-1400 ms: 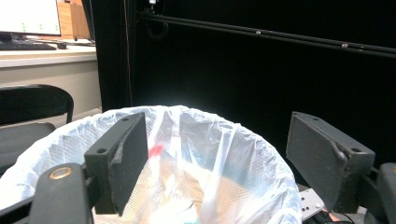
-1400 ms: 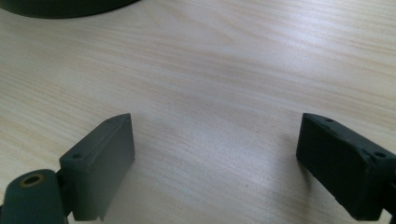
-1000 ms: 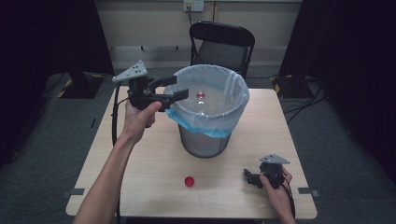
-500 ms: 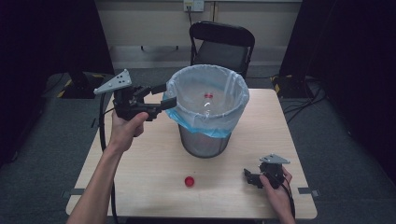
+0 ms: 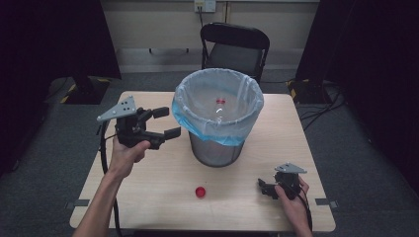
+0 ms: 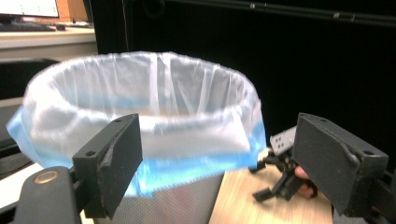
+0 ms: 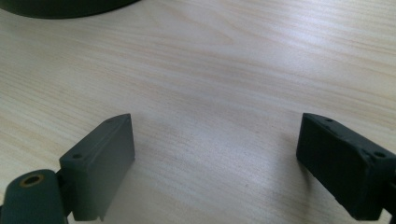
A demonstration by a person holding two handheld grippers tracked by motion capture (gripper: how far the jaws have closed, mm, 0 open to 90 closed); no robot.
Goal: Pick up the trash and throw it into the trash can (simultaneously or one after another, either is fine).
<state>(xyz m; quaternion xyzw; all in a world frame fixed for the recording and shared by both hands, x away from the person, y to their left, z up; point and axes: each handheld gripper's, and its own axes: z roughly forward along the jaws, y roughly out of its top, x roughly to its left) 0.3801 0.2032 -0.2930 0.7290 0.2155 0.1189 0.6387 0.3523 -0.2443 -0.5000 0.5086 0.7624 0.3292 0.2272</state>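
The left hand-held gripper (image 5: pixel 169 122) was held above the worktop (image 5: pixel 148 192), just left of the bin (image 5: pixel 217 148), with its jaws pointed toward the bin's side. Its jaws had just been opening and stood wide apart with nothing between them. In the left gripper view the left hand-held gripper (image 6: pixel 219 158) faced the clear liner (image 6: pixel 154 107) folded over the bin's rim, with a blue band (image 6: pixel 196 163) of the liner hanging below the fold.

The bin, a metal mesh one, stood on the middle of the worktop. Inside it lay a clear bottle (image 5: pixel 221 109) with a red cap, seen through the liner's mouth. A separate red bottle cap (image 5: pixel 200 191) lay on the worktop in front of the bin, well apart from both grippers.

The right hand-held gripper (image 5: pixel 264 187) rested low at the worktop's near right corner, its jaws apart and empty; in the right gripper view the right hand-held gripper (image 7: pixel 215 163) had bare wood between the jaws. A black chair (image 5: pixel 234 47) stood behind the worktop.
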